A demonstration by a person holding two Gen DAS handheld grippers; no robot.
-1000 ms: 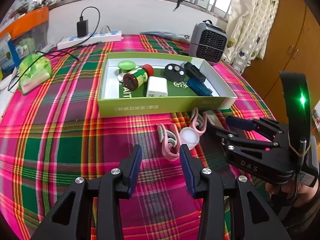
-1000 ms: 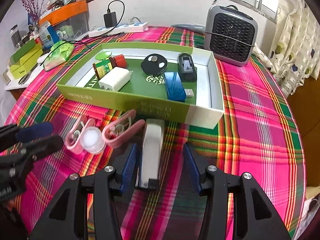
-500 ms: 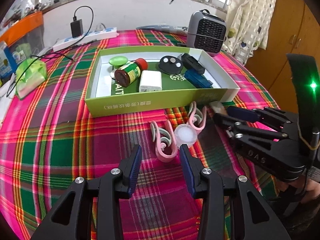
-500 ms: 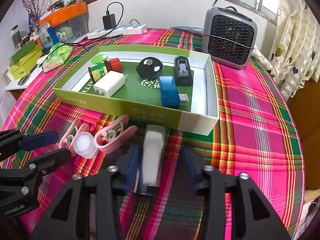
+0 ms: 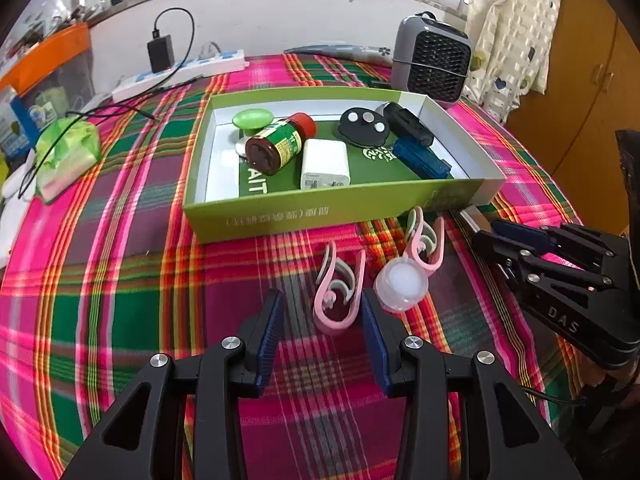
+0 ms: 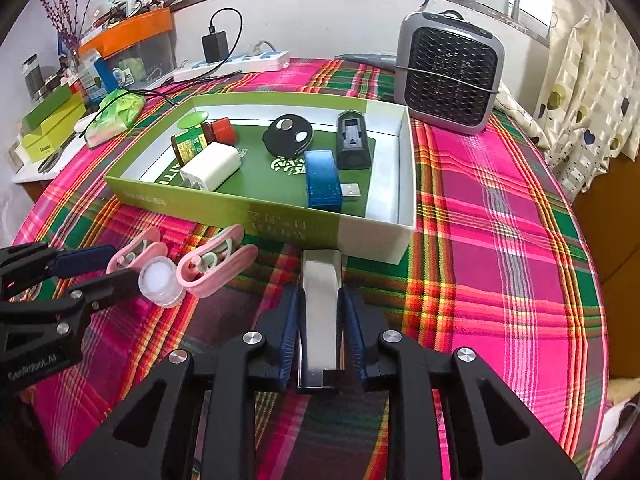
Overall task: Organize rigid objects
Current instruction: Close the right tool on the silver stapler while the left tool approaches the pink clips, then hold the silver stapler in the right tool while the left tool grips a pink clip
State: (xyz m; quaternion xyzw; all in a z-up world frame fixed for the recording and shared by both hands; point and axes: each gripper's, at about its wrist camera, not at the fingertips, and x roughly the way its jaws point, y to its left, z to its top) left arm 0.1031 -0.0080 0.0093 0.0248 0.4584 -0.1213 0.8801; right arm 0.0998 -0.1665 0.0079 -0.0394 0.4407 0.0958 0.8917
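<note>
I am squeezing my right gripper [image 6: 320, 312] onto a silver stapler-like bar [image 6: 320, 304] lying on the plaid tablecloth [image 6: 500, 240]; the jaws have just been closing and both blue pads are now pressing its long sides. The bar's far end is lying just in front of the near wall of the green box [image 6: 256, 216].

I am holding my left gripper [image 5: 322, 320] partly open, low over the cloth, and it is gripping nothing. A pink clip [image 5: 338, 292] is lying between its fingertips, its near end close to the right pad, though I cannot tell whether they are touching. A second pink clip [image 5: 424, 240] and a round translucent cap [image 5: 402, 284] are lying just beside it.

Inside the box a white charger [image 6: 210, 166], a red-capped bottle [image 6: 198, 140], a green disc [image 6: 193, 119], a black key fob [image 6: 288, 134], a blue USB device [image 6: 324, 180] and a black block [image 6: 352, 140] are already sitting.
</note>
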